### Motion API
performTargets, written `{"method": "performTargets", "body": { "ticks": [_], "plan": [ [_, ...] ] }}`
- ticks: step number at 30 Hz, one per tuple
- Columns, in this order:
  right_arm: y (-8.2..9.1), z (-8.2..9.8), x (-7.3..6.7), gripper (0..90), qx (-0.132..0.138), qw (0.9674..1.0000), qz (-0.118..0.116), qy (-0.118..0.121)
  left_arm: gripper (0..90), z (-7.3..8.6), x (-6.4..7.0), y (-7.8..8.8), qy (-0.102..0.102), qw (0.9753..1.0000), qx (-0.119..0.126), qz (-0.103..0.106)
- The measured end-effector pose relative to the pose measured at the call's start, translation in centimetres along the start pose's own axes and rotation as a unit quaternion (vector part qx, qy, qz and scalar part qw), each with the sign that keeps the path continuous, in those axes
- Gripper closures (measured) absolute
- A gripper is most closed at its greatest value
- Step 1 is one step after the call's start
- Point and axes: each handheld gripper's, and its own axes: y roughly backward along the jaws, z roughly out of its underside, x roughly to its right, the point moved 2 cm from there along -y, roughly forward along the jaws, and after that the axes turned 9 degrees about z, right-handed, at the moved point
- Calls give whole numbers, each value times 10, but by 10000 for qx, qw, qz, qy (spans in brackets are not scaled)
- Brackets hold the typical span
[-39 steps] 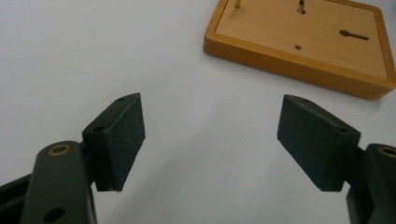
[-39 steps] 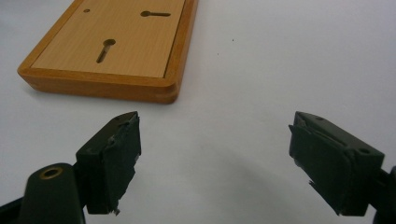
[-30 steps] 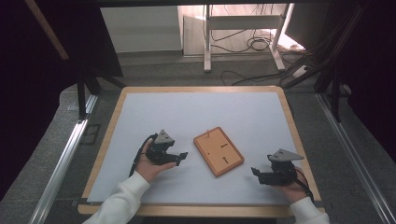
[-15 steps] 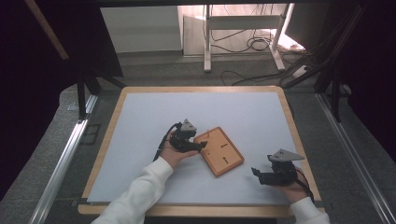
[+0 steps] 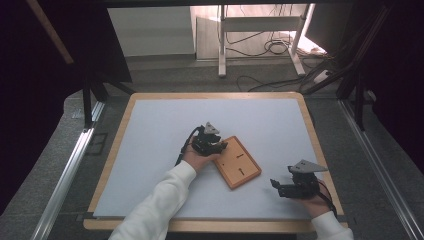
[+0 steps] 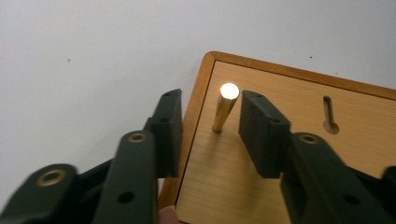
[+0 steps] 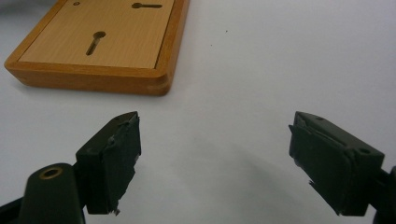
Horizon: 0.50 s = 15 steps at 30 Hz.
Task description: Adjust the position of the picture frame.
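Left gripper view, left gripper (image 6: 210, 128) jaws just closing around brass peg (image 6: 224, 107) near wooden board (image 6: 289, 154) corner, not touching, right gripper (image 7: 215, 158) wide open, empty, near bench's right edge.

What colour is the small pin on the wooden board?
Shiny brass-gold pin, clearest in the left gripper view.

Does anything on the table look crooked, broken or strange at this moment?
The wooden board lies turned at an angle to the table's edges. The right hand-held gripper's pads look chipped and ragged. The brass pin stands upright between the left hand-held gripper's closing jaws; no pad touches it.
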Motion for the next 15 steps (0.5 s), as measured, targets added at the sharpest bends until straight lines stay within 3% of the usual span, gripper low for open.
{"method": "performTargets", "body": {
  "ticks": [10,12,15],
  "plan": [
    [-1,1,0,168,-47,10000,4,3,768,0,1,-8,13,10000,92,15],
    [-3,1,0,168,-65,10000,4,-4,833,0,2,-8,-10,9999,120,63],
    [-3,1,1,168,-58,10000,14,4,844,0,1,-8,-3,9999,133,75]
  ]
}}
